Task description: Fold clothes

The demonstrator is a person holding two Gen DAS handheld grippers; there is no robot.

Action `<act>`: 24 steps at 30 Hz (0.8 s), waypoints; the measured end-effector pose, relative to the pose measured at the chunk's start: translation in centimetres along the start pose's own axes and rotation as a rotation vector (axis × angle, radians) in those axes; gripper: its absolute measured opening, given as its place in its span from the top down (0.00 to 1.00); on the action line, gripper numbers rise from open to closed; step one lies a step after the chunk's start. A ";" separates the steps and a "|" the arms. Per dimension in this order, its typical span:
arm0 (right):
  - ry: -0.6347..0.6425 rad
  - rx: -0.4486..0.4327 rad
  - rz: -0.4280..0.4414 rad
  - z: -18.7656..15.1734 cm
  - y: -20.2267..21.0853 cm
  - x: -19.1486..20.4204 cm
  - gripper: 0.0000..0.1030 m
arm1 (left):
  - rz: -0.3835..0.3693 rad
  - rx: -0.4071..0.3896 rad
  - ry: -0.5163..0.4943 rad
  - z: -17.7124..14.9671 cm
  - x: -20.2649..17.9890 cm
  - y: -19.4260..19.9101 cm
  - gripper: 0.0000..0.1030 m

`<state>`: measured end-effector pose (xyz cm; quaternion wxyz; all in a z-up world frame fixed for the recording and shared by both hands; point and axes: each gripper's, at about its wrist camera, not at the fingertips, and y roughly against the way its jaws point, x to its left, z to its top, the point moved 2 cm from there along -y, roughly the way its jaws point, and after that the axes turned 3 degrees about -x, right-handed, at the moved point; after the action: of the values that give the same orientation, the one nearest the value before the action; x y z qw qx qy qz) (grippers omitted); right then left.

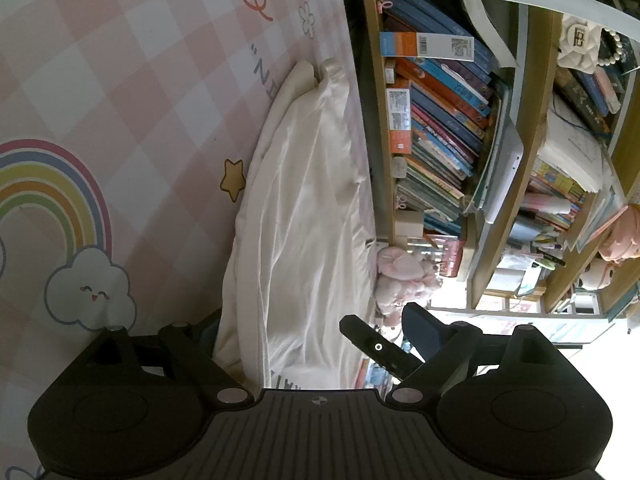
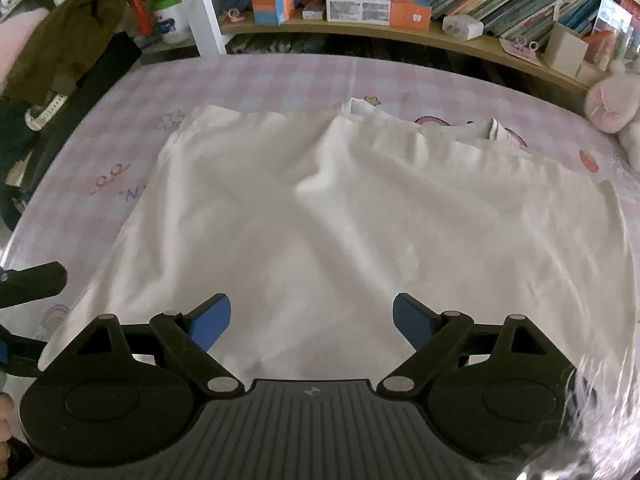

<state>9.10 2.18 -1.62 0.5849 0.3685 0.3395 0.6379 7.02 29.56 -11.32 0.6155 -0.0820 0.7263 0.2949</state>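
A white garment [image 2: 352, 216] lies spread and wrinkled on the pink checked tablecloth [image 2: 256, 80], its collar at the far side. In the right wrist view my right gripper [image 2: 312, 322] is open, hovering empty over the garment's near edge. In the left wrist view the same garment [image 1: 296, 216] runs away as a folded strip on the cloth [image 1: 120, 100]. My left gripper [image 1: 312, 330] is open at the garment's near end; its left finger is partly hidden behind the fabric edge. The other gripper's black tip [image 1: 372, 346] shows between its fingers.
A bookshelf packed with books and boxes [image 2: 360, 4] stands along the table's far edge, also seen in the left wrist view [image 1: 460, 128]. A pink plush toy [image 2: 612, 104] sits at the far right corner. A dark chair with a brown coat [image 2: 68, 52] stands left.
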 end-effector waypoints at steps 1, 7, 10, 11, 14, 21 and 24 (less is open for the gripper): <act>0.002 0.008 0.005 0.2 -0.1 0.1 0.14 | 0.002 0.000 0.000 0.0 0.0 0.0 0.13; 0.054 0.028 -0.008 2.5 -0.7 0.9 0.14 | 0.023 -0.009 0.008 0.0 0.1 0.1 0.20; 0.076 0.036 -0.018 3.8 -1.2 1.6 0.13 | 0.037 -0.013 0.004 -0.2 0.0 0.2 0.21; 0.081 0.037 -0.019 4.2 -1.3 2.0 0.13 | 0.045 -0.014 -0.001 -0.3 -0.1 0.2 0.22; 0.094 0.042 -0.003 5.4 -1.9 3.2 0.13 | 0.077 -0.024 -0.020 -0.5 -0.1 0.3 0.32; 0.103 0.051 0.064 7.9 -3.3 7.0 0.13 | 0.140 -0.061 -0.010 -0.7 0.5 0.7 0.56; 0.113 0.068 0.090 8.5 -4.4 9.0 0.13 | 0.169 -0.049 -0.031 -1.0 0.4 0.5 0.84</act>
<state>18.26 11.52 -0.55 0.5225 0.3666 0.3766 0.6714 5.85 29.52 -11.49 0.5976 -0.0309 0.7135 0.3645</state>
